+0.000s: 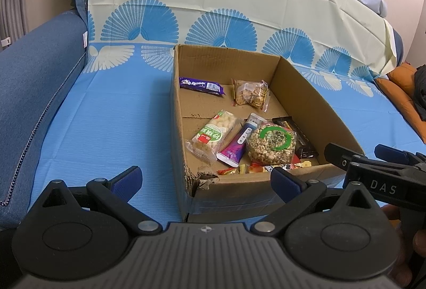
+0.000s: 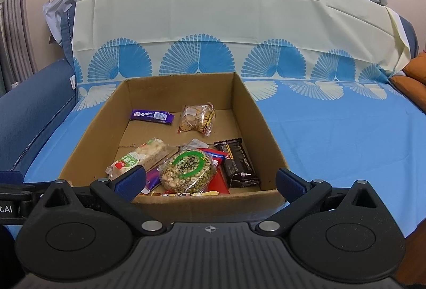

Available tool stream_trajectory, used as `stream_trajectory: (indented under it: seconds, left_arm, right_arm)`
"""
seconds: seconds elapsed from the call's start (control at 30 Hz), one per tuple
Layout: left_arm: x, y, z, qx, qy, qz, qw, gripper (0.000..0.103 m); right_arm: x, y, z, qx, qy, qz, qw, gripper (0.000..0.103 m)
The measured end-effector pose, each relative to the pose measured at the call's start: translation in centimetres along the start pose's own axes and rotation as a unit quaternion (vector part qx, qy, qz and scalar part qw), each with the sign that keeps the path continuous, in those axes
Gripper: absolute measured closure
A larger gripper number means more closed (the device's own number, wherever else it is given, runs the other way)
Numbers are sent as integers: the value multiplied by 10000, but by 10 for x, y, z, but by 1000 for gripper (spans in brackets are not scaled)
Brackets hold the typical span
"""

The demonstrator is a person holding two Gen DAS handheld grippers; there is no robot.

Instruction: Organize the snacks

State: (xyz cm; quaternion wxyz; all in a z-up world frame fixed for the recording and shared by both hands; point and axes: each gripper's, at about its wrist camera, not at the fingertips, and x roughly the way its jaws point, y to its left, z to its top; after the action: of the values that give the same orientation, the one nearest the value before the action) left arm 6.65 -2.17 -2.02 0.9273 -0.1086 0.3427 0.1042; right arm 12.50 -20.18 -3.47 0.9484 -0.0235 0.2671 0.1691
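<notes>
An open cardboard box (image 1: 314,102) (image 2: 255,113) sits on a blue cloth and holds several snacks: a purple bar (image 1: 201,86) (image 2: 151,116), a clear cookie bag (image 1: 250,94) (image 2: 197,118), a green-and-white rice cracker pack (image 1: 213,134) (image 2: 138,158), a round green-label puffed cake (image 1: 271,143) (image 2: 187,171), a black chocolate pack (image 1: 298,137) (image 2: 237,162) and a purple-white pouch (image 1: 239,142). My left gripper (image 1: 206,179) is open and empty in front of the box's near wall. My right gripper (image 2: 211,182) is open and empty at the near wall; it also shows in the left wrist view (image 1: 372,155).
The blue cloth (image 1: 106,123) (image 2: 346,134) with fan patterns covers a sofa seat and backrest. A blue denim armrest (image 1: 34,81) stands at the left. An orange cushion (image 1: 404,92) (image 2: 410,76) lies at the right. The box's near left corner (image 1: 199,179) is torn.
</notes>
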Motion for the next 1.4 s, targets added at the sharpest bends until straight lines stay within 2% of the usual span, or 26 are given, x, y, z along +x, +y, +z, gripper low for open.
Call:
stream_trajectory:
  seconds: [0.7,1.4]
  left_arm:
    - [0,0,0,122,-104,-82,9998,0]
    - [14,3,7,87,-43,-91,9999,0]
  right_arm:
    - [2,0,0,-60,10,16,10000,1]
    - [11,5,1,-214,81,105,9997,1]
